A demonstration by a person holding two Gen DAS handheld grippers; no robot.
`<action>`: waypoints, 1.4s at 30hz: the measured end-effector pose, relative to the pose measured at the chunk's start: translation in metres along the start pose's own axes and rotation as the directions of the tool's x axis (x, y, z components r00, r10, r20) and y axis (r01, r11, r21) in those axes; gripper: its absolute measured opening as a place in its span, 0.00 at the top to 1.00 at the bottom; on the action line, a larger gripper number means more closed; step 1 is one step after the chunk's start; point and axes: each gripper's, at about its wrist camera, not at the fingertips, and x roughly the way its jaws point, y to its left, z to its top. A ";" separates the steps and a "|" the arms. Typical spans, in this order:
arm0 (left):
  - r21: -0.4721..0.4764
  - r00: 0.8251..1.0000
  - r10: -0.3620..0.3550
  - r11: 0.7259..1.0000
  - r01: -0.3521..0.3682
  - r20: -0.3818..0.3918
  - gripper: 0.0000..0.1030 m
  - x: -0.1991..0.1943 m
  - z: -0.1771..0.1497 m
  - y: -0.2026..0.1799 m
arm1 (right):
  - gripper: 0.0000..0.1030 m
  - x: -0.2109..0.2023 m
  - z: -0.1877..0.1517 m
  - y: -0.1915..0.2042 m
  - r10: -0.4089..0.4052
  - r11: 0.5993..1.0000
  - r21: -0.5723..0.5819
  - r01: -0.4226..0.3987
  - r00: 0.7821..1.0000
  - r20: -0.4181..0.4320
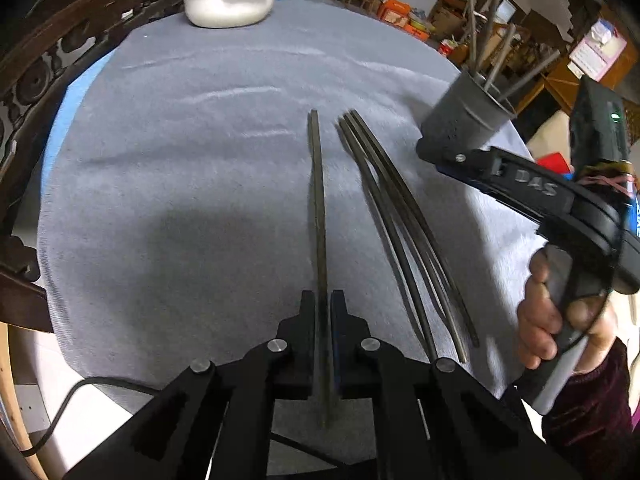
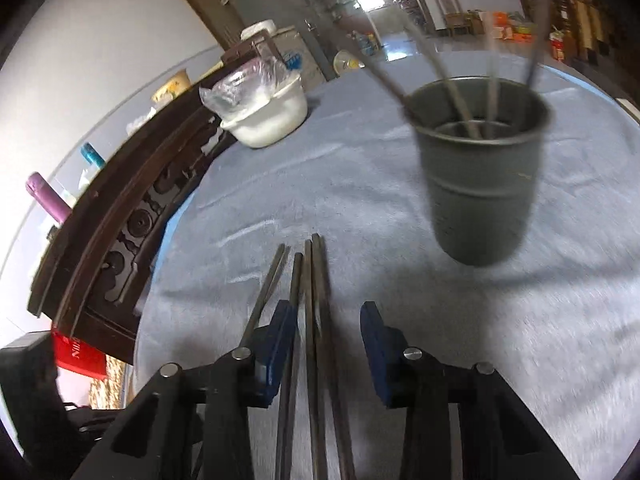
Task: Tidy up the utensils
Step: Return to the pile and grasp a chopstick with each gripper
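Observation:
Dark chopsticks lie on the grey tablecloth (image 1: 180, 168). In the left wrist view my left gripper (image 1: 323, 304) is closed on one pair of chopsticks (image 1: 318, 208) that points away from me. Several loose chopsticks (image 1: 392, 216) lie just to its right. A grey cup (image 1: 464, 120) holding several chopsticks stands at the right. My right gripper (image 1: 432, 148) is beside the cup's base. In the right wrist view my right gripper (image 2: 329, 320) is open over the loose chopsticks (image 2: 316, 300), with the cup (image 2: 480, 176) ahead to the right.
A white bowl (image 1: 228, 4) with a clear plastic bag stands at the far edge of the table; it also shows in the right wrist view (image 2: 268, 116). A carved dark wooden chair back (image 2: 132, 220) borders the table's left side. Cluttered boxes and furniture stand beyond the table.

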 end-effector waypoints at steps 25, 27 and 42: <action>-0.024 0.998 -0.052 0.998 0.052 -0.038 0.94 0.024 0.071 0.013 | 0.84 0.036 0.018 -0.016 -0.127 0.992 0.007 0.129 0.985 -0.120; -0.028 0.996 -0.068 0.997 0.067 -0.055 0.94 0.032 0.085 0.013 | 0.83 0.041 0.021 -0.015 -0.142 0.989 0.027 0.147 0.981 -0.131; -0.007 0.980 -0.091 0.996 0.091 -0.177 0.79 0.074 0.148 -0.001 | 0.93 0.043 0.032 -0.012 -0.188 0.982 0.019 0.190 0.979 -0.082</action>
